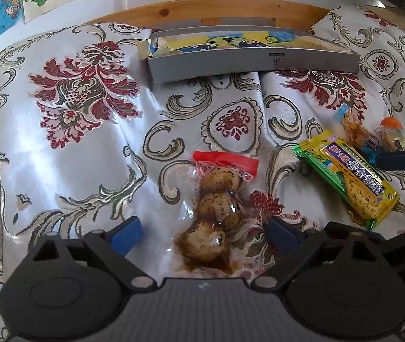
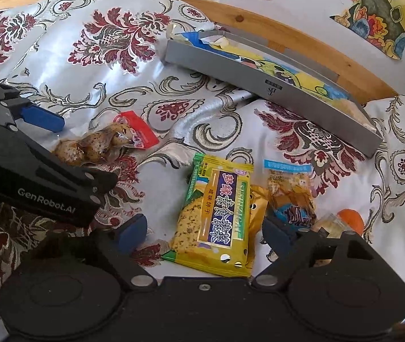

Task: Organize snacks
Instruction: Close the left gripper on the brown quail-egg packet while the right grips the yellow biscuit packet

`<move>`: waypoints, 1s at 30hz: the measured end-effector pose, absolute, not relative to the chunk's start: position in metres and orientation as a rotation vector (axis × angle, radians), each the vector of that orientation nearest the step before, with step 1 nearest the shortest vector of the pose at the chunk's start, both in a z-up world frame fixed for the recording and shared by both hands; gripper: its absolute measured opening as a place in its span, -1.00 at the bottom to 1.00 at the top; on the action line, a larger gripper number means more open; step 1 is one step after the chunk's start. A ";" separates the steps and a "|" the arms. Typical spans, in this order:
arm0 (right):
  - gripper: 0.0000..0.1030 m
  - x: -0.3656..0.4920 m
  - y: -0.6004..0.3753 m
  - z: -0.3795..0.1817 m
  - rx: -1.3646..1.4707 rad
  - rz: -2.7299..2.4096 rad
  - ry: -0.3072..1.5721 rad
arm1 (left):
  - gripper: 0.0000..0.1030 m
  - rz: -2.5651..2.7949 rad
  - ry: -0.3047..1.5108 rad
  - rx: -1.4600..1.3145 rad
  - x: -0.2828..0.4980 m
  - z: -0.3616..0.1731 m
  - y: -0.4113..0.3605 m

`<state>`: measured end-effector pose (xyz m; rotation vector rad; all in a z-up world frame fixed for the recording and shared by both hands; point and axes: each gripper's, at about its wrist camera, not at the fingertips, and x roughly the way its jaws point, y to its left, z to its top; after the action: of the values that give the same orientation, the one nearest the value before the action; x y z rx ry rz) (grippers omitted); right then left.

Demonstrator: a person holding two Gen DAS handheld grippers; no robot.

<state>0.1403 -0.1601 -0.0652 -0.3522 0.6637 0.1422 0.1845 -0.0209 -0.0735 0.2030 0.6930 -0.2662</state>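
A clear pack of speckled eggs with a red top [image 1: 216,208] lies on the floral cloth between the spread fingers of my open left gripper [image 1: 202,232]; the same egg pack [image 2: 102,144] shows beside the left gripper [image 2: 40,122] in the right wrist view. A yellow-green cracker pack [image 2: 216,216] lies between the fingers of my open right gripper [image 2: 205,230], untouched as far as I can see. To its right lie a blue-topped snack pack [image 2: 293,193] and an orange-capped jelly cup [image 2: 350,219]. The cracker pack [image 1: 347,176] also appears at the right in the left wrist view.
A long grey box [image 1: 253,62] holding a colourful wrapper and a pale snack stands at the back against a wooden rail [image 1: 231,8]; the grey box [image 2: 273,91] runs diagonally in the right wrist view. Drawings hang on the wall [image 2: 379,8]. The cloth [image 1: 74,156] is wrinkled.
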 end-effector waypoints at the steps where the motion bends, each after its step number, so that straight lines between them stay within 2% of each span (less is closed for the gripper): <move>1: 0.69 0.140 -0.160 -0.065 -0.351 0.144 0.662 | 0.75 -0.266 0.694 0.205 0.184 -0.073 -0.019; 5: 0.62 0.140 -0.159 -0.066 -0.353 0.155 0.657 | 0.54 -0.270 0.700 0.220 0.180 -0.071 -0.018; 9: 0.54 0.140 -0.158 -0.066 -0.352 0.167 0.653 | 0.20 -0.292 0.712 0.221 0.177 -0.070 -0.020; 16: 0.55 0.145 -0.162 -0.067 -0.306 0.173 0.666 | 0.12 -0.291 0.769 0.037 0.179 -0.068 -0.005; 26: 0.59 0.153 -0.170 -0.068 -0.220 0.187 0.699 | 0.09 -0.263 0.760 -0.030 0.173 -0.070 0.000; 30: 0.50 0.152 -0.168 -0.068 -0.222 0.181 0.696 | 0.09 -0.261 0.758 -0.030 0.173 -0.069 -0.001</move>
<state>0.1517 -0.1681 -0.0682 -0.2219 0.6959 0.1809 0.1733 -0.0009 -0.0690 -0.0297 0.7579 -0.2606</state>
